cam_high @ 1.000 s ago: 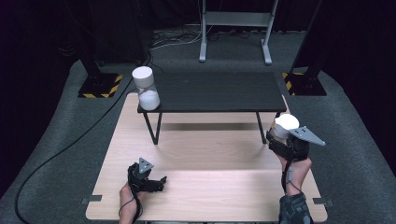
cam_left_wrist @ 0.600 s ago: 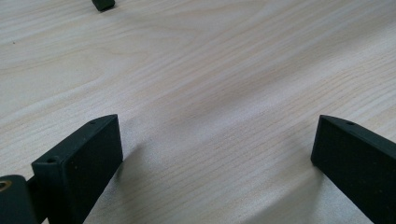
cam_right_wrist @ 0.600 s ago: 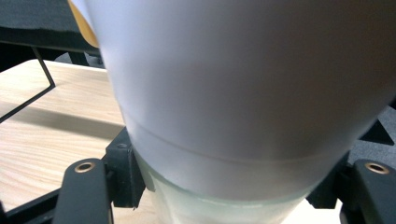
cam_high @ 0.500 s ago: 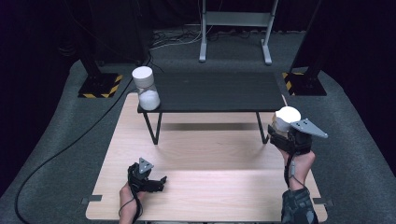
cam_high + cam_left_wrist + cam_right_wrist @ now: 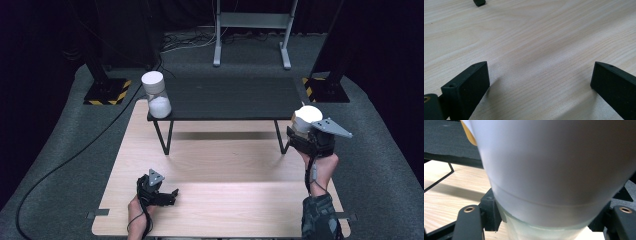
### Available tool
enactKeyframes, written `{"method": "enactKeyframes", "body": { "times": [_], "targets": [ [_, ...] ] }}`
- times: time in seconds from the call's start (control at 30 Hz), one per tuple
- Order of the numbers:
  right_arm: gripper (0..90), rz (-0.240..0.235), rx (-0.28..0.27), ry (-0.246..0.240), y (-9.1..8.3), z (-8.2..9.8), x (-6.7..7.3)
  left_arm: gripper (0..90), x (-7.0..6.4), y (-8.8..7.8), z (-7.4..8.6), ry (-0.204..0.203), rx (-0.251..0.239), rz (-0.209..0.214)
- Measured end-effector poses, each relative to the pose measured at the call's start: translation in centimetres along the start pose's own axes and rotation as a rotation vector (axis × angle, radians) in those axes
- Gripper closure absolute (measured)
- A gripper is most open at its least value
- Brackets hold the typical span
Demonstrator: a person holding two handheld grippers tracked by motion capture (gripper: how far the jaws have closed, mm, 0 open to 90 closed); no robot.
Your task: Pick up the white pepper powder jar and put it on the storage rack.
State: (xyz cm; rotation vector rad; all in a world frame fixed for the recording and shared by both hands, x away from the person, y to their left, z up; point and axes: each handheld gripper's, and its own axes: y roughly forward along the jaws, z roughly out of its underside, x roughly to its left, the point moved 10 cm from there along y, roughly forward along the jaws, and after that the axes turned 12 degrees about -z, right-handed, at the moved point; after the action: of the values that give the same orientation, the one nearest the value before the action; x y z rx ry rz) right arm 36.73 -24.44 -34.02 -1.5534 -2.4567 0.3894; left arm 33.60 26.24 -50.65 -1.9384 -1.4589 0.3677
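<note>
Right hand-held gripper (image 5: 306, 131) clamps a white-lidded jar (image 5: 554, 170); its own view confirms contact. Left hand-held gripper (image 5: 539, 82) stands wide over bare surface (image 5: 536, 37).

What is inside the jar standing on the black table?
The jar on the black table holds a white filling in its lower part, seen through the clear wall. A white lid covers the top, so nothing shows from above.

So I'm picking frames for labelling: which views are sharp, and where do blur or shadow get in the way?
High view: sharp; dark surroundings, the wooden board evenly lit. Left gripper view: wood grain crisp, soft shadows beside the jaws. Right gripper view: the white-lidded jar sits too close, blurred and smooth, in the right hand-held gripper.
</note>
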Motion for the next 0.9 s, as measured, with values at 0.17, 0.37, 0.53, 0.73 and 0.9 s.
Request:
{"method": "enactKeyframes", "body": {
  "times": [0.17,0.37,0.53,0.73,0.9],
  "targets": [
    [30.0,0.005,-0.002,-0.003,0.0,-0.8,-0.2,2.0,0.0,0.0,0.0,0.0,0.0,0.0],
    [30.0,0.011,0.0,-0.003,0.0,-1.8,-0.3,2.0,-0.1,0.0,0.0,0.001,-0.003,-0.003],
    [30.0,0.021,0.001,-0.005,-0.1,-2.6,-0.6,2.0,0.0,0.0,0.0,0.002,-0.003,-0.003],
    [30.0,0.03,0.0,-0.007,-0.2,-3.6,-1.0,2.0,0.0,0.0,0.0,0.0,-0.002,-0.002],
    [30.0,0.034,-0.001,-0.014,-0.1,-4.6,-1.1,2.0,-0.1,0.0,0.0,0.0,-0.005,-0.004]
  ]
}}
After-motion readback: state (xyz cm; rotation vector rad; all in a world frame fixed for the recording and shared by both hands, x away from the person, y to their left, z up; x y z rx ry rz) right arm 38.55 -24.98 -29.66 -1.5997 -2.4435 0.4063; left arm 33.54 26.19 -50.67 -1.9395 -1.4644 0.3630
